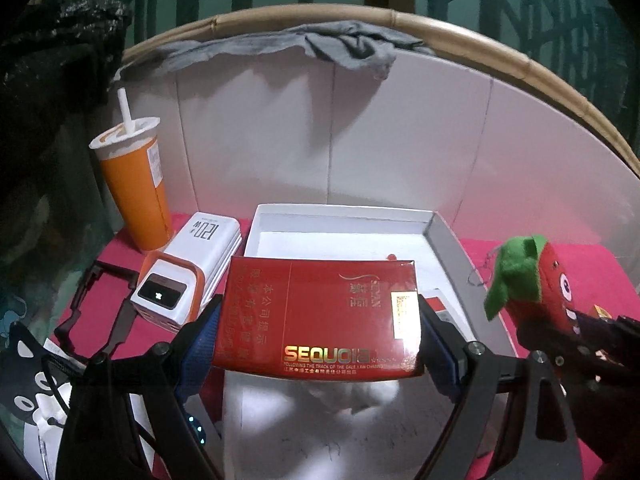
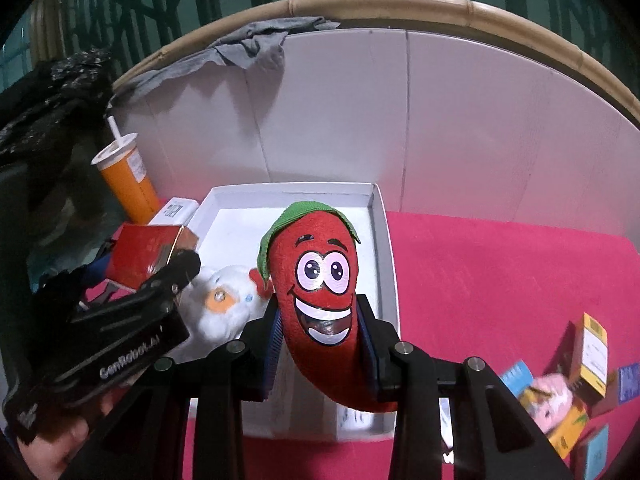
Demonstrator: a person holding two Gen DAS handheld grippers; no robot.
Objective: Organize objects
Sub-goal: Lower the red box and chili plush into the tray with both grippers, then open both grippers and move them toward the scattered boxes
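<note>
My left gripper (image 1: 318, 320) is shut on a red Sequoia carton (image 1: 316, 316) and holds it above the near part of a shallow white box (image 1: 448, 248). My right gripper (image 2: 318, 336) is shut on a red chili plush toy (image 2: 320, 292) with a green cap and a smiling face, held over the same white box (image 2: 380, 240). A white plush toy (image 2: 224, 300) lies inside the box, below the carton. The chili plush also shows at the right of the left wrist view (image 1: 536, 284). The left gripper and carton (image 2: 144, 256) show at the left of the right wrist view.
An orange cup with a straw (image 1: 134, 184) and a white power bank (image 1: 188, 272) stand left of the box on the pink cloth (image 2: 500, 280). Several small cartons and a pink toy (image 2: 572, 384) lie at the right. A white folding board (image 1: 360, 140) backs the scene.
</note>
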